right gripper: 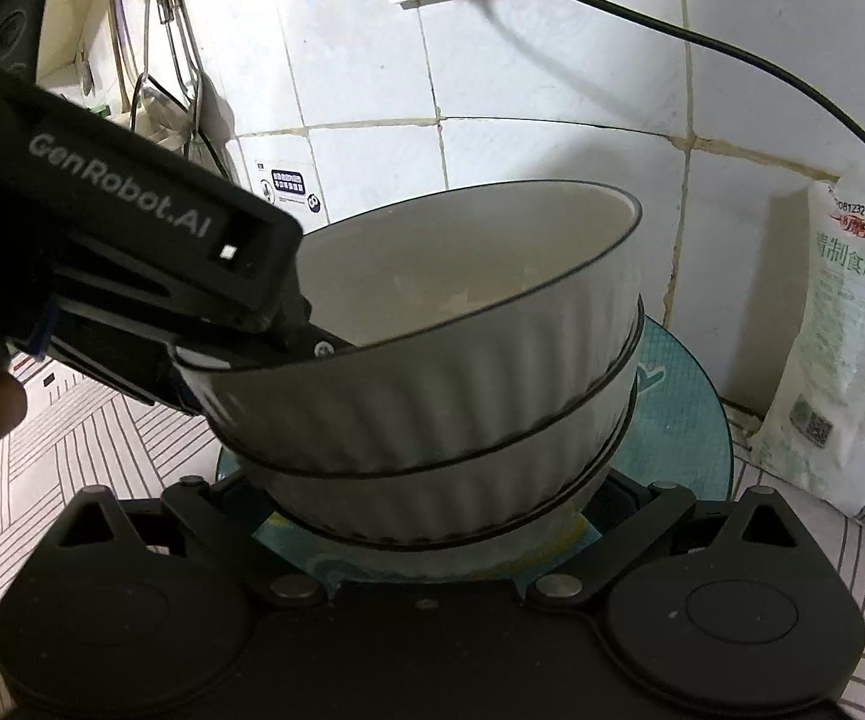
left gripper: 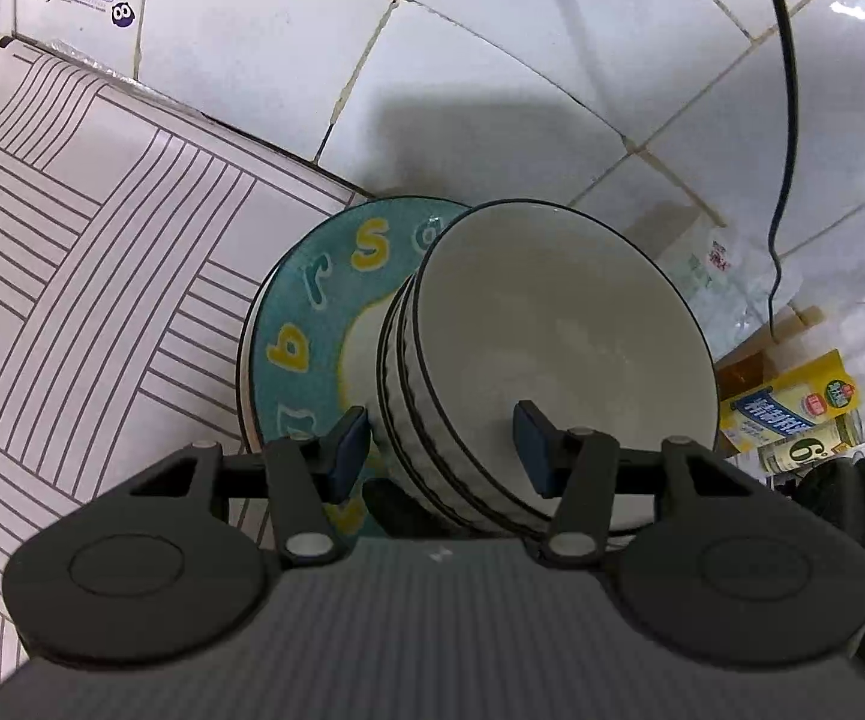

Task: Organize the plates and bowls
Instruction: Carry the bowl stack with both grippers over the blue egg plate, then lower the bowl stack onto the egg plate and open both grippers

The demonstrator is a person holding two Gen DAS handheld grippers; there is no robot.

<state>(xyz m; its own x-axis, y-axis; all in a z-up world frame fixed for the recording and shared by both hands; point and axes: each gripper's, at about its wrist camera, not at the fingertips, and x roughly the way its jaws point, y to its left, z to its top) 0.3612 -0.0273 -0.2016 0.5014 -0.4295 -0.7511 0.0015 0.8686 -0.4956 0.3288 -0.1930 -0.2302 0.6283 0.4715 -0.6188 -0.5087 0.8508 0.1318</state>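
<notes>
The stacking step looks nearly done — the left tongs point(left gripper: 441, 450) are clamped over the rim of the top bowl point(right gripper: 432, 324), tilted on two nested bowls on the teal plate point(left gripper: 312, 324). The right tongs' state is hidden. Next: level, seat, release.

The white bowls point(right gripper: 432, 360) have black rims, and the teal plate point(left gripper: 312, 312) has yellow and white letters.

left gripper point(left gripper: 441, 450): fingers part-spread, angled down | right gripper point(right gripper: 432, 516): fingertips hidden
</notes>
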